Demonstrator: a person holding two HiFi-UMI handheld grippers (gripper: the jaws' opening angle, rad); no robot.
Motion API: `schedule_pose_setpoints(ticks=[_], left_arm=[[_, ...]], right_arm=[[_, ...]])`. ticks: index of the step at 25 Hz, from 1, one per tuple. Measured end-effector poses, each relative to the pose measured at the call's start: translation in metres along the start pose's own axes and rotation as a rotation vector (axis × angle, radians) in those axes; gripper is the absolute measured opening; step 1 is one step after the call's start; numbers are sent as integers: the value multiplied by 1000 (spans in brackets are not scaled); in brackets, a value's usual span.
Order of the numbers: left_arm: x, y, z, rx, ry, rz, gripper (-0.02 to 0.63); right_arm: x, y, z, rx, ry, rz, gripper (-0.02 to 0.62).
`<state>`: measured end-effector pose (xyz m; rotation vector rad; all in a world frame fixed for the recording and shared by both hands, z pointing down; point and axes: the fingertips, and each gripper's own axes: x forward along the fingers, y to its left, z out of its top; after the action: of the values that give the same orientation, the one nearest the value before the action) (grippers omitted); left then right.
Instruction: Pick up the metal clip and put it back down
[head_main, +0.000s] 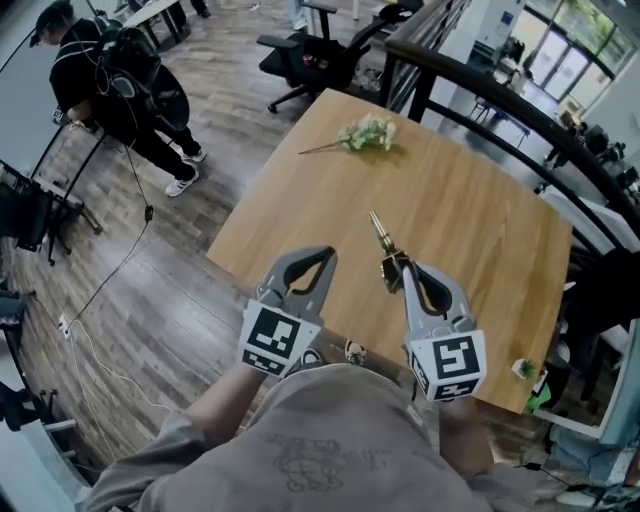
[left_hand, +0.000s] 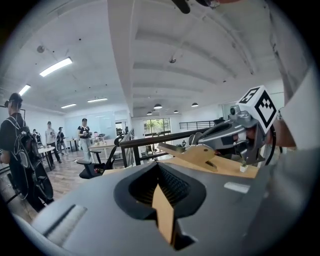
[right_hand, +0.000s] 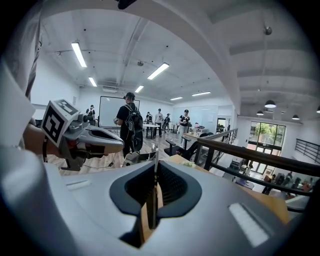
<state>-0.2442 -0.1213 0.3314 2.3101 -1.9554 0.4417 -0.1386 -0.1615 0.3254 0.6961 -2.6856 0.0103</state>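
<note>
Right gripper view: your right gripper (right_hand: 152, 172) clamps 1 metal clip (right_hand: 156, 155) edge-on; a tilt could drop it onto the table (head_main: 470, 220). Left gripper (left_hand: 160, 175) closed, empty.

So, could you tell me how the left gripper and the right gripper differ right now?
The right gripper is shut on the metal clip, which juts past its jaws; the left gripper is shut on nothing. The left gripper's marker cube shows a different pattern from the right gripper's. Both are grey.
</note>
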Motion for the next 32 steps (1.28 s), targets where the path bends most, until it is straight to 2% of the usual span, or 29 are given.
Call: schedule_pose_setpoints(ticks=[10, 15, 20, 28, 32], left_arm=[[46, -72, 37, 59, -64, -199, 2], [76, -113, 66, 151, -129, -282, 2], [119, -146, 90, 185, -172, -352, 2], [196, -192, 108, 140, -203, -446, 2], [236, -208, 96, 107, -190, -466, 2]], right_arm=[[-69, -58, -22, 37, 17, -233, 12], [-104, -98, -33, 26, 32, -359, 12], [-125, -150, -39, 13, 64, -471, 12], [-137, -242, -80, -1, 171, -602, 12], [-129, -289, -112, -6, 211, -654, 12]])
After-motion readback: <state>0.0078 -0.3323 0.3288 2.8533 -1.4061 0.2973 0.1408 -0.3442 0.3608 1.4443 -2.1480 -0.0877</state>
